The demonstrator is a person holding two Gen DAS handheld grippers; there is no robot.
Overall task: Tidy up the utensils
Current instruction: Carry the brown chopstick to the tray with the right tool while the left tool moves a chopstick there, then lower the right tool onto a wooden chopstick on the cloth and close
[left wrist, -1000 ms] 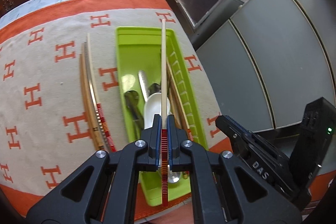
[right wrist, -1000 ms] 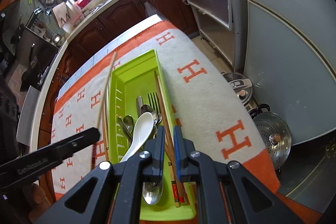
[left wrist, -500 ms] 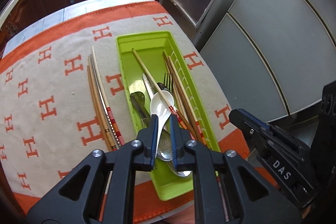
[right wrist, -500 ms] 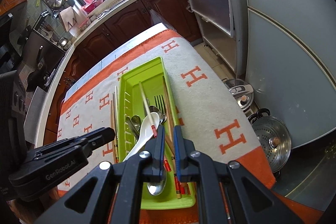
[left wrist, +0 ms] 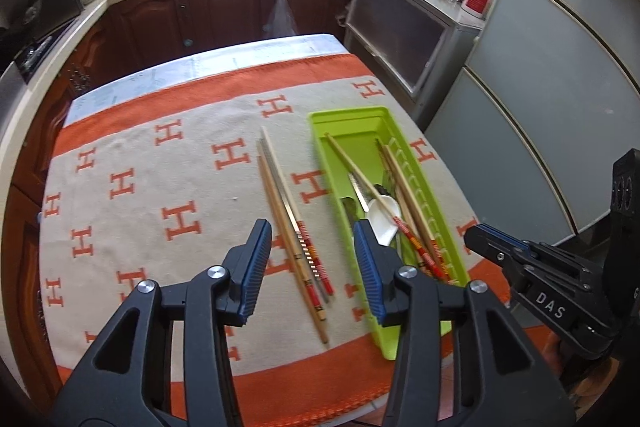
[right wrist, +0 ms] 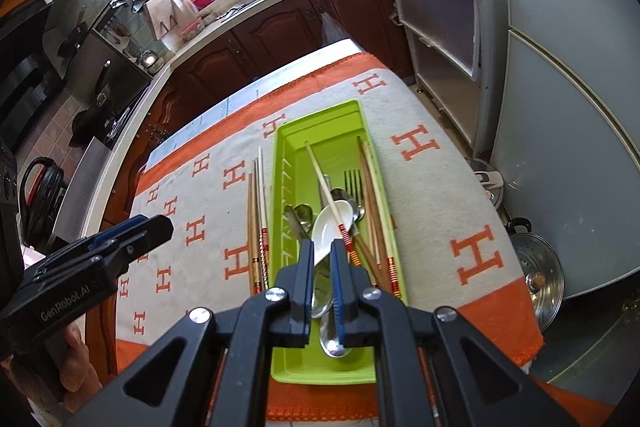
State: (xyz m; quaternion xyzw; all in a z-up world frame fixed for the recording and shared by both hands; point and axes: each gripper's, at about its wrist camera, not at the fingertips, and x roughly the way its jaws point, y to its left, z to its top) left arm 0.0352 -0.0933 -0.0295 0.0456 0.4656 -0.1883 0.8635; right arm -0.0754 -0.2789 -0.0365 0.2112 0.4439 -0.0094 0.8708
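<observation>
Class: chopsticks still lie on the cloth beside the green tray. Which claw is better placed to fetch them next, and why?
Probably the left claw: open, with the loose chopsticks between its fingers. The right claw hangs nearly closed over the green tray.

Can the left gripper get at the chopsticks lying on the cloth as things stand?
Probably yes: the left gripper is open above the loose chopsticks, which lie bare on the cloth beside the tray, nothing covering them.

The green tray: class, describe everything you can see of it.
The green tray is long, narrow, bright lime, seemingly plastic, with a raised rim and ribbed inner walls. It lies flat on the orange-and-beige cloth, holding chopsticks, a white spoon, metal spoons and a fork. More chopsticks lie outside, along its left.
</observation>
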